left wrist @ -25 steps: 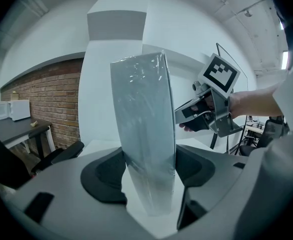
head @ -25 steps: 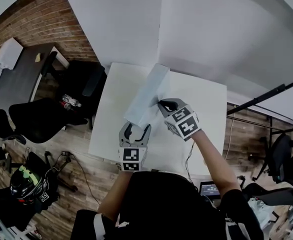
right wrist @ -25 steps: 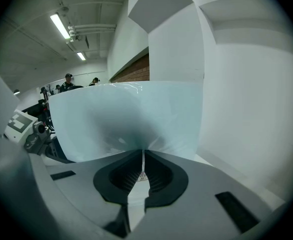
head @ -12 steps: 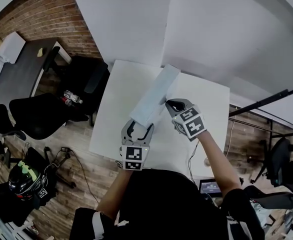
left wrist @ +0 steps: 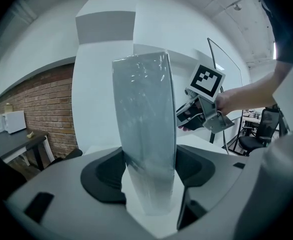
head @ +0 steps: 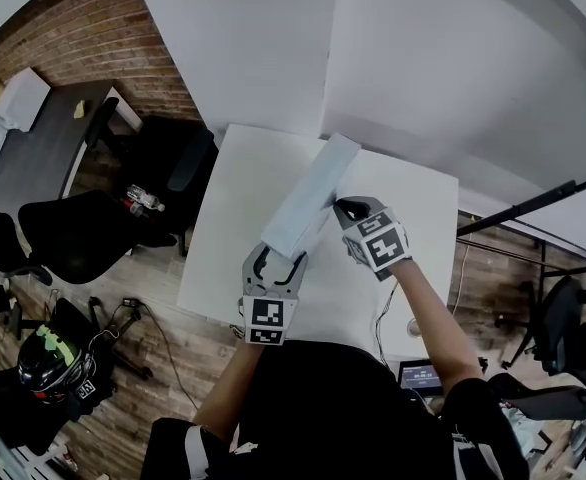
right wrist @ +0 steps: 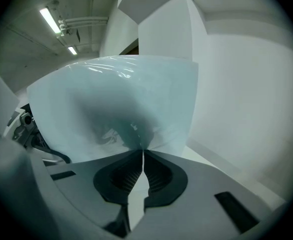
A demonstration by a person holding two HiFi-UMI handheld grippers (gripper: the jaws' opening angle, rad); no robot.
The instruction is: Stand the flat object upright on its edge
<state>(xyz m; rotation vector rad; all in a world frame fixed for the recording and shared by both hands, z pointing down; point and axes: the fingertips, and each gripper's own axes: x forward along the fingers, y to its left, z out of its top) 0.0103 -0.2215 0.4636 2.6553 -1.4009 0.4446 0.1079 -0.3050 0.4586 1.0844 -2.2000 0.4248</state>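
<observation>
The flat object [head: 308, 203] is a long pale blue-grey panel wrapped in clear film, resting on one long edge on the white table [head: 235, 178], running from near me toward the wall. My left gripper [head: 276, 261] straddles its near end, and in the left gripper view the panel [left wrist: 146, 134] rises between the jaws with a dark pad against each face. My right gripper [head: 345, 208] is shut, its tips against the panel's right face about halfway along. The right gripper view shows the closed tips [right wrist: 142, 151] meeting at the filmed surface [right wrist: 116, 104].
A white wall and column stand just past the table's far edge. Black office chairs [head: 83, 238] and a dark desk [head: 43, 148] stand on the wood floor at the left. A black stand pole [head: 533, 203] crosses at the right. A helmet [head: 48, 363] lies lower left.
The panel shows less of its broad face and stands steeper on its edge. My right gripper has shifted a little with it, still shut. The left gripper stays at the near end.
</observation>
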